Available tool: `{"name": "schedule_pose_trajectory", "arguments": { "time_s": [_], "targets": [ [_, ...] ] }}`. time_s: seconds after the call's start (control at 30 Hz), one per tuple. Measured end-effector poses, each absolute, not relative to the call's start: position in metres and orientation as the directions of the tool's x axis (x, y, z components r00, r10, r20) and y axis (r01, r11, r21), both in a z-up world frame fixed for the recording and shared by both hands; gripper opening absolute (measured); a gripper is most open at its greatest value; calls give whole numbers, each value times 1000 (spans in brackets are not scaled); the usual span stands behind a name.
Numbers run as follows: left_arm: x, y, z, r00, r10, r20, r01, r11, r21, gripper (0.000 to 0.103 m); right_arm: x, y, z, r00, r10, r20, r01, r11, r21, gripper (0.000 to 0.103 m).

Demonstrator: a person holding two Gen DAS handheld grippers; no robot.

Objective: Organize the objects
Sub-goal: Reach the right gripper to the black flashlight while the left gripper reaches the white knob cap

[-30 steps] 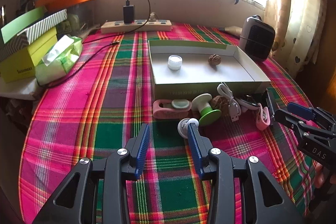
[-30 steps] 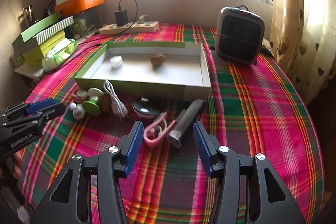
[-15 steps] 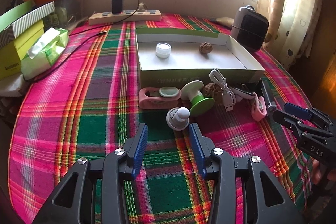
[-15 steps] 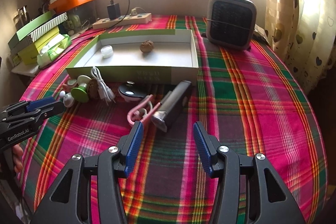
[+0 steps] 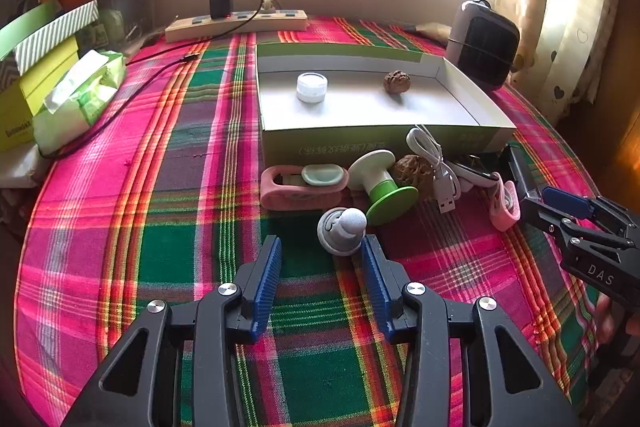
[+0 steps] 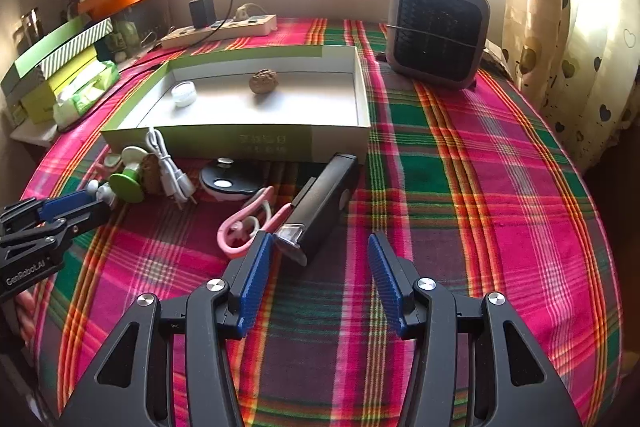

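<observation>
— Where do we stand with the left hand-held gripper?

— We hold it low over the plaid tabletop, jaws spread wide and holding nothing. The small white knob-shaped piece sits just ahead, close against the tip of the right-side finger.

— And the right hand-held gripper?

— We have it wide apart too, gripping nothing. The black flashlight-like tool lies between and just beyond its fingertips, lens end nearest the left finger, with the pink clip touching that tool's left side.

— What do we see of the box?

— The shallow green-and-white box lies open beyond the clutter. Inside it we see a white round cap and a walnut, well apart from each other.

— And along its front wall?

— The pink holder, the green-based suction piece, a second walnut and the white USB cable crowd together. A black-and-white oval gadget lies near the cable.

— Anything farther back?

— A small heater stands to the box's right, a power strip by the wall.
</observation>
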State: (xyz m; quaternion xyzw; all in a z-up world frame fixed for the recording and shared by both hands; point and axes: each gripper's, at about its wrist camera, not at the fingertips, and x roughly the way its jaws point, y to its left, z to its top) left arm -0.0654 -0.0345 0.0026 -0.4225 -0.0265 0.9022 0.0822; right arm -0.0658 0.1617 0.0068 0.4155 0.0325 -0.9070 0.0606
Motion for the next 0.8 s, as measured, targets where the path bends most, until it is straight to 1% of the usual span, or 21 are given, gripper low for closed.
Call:
{"name": "schedule_pose_trajectory", "arguments": {
  "time_s": [0.3,0.8],
  "targets": [
    [-70,-31,3,-628,169,-760,-130,-985,-113,40,-69,176,6,-638,-42,-769,91,-996,-21,51],
    [-73,-26,2,-628,158,-762,-139,-986,-89,42,-87,171,0,-618,-65,-784,116,-993,-9,51]
  ]
}}
